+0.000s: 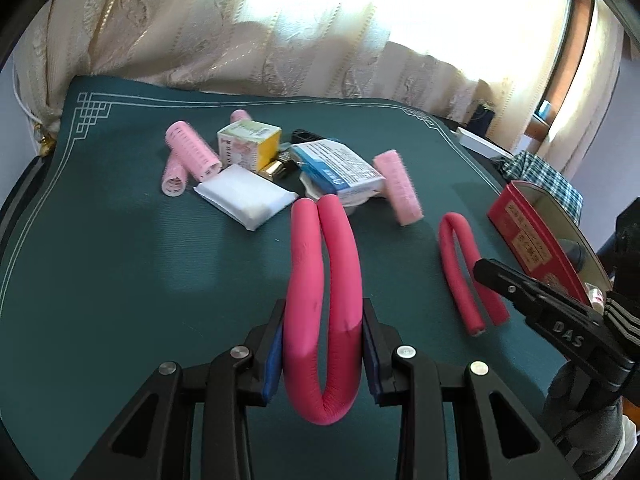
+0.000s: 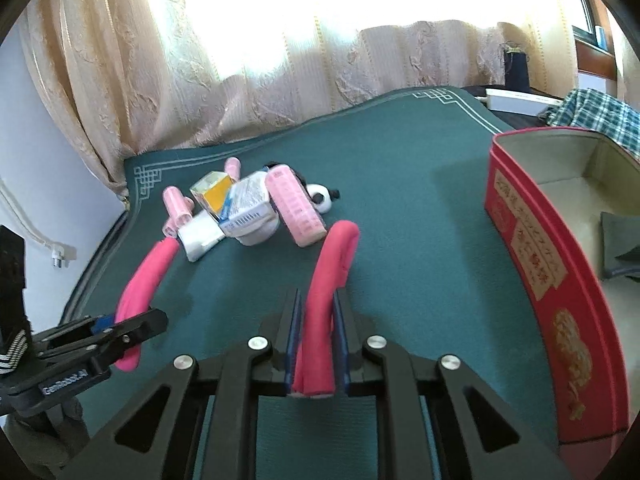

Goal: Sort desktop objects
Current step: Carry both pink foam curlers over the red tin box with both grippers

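Note:
My left gripper is shut on a folded hot-pink foam curler rod, held just above the green mat; it also shows in the right wrist view. My right gripper is shut on a second folded pink foam rod, also seen in the left wrist view. A pile lies farther back: pale pink hair rollers, a yellow-sided small box, a white tissue pack, a blue-white box.
An open red tin box stands at the mat's right side; a dark cloth lies inside. Curtains hang behind the table. A checked cloth and a white box lie beyond the mat's far right corner.

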`<control>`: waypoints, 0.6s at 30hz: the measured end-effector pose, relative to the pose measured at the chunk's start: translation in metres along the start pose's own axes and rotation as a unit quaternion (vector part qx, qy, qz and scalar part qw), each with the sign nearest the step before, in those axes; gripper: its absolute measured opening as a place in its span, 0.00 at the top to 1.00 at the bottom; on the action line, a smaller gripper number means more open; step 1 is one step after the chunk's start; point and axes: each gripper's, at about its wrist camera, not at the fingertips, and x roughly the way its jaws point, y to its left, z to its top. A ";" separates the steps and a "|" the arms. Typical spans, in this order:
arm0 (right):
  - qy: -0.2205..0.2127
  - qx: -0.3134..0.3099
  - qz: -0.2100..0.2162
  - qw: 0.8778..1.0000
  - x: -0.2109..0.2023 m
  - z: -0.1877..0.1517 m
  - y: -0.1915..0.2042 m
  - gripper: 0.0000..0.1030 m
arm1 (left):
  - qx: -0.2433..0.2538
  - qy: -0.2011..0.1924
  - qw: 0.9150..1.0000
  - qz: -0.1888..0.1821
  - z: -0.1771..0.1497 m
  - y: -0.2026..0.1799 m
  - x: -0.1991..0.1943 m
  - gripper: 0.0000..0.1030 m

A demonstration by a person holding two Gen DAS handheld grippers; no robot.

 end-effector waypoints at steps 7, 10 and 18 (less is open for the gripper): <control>0.053 0.009 0.005 0.999 0.022 0.008 -0.005 0.80 | -0.008 0.004 1.000 -0.005 -0.008 -0.002 0.001 0.67; 0.056 0.002 0.000 0.998 0.025 0.008 -0.002 0.80 | -0.007 0.003 1.000 -0.007 -0.009 -0.003 -0.002 0.67; 0.004 0.038 0.031 0.999 -0.013 0.014 -0.013 0.85 | 0.000 -0.005 1.000 -0.013 -0.006 -0.007 -0.010 0.67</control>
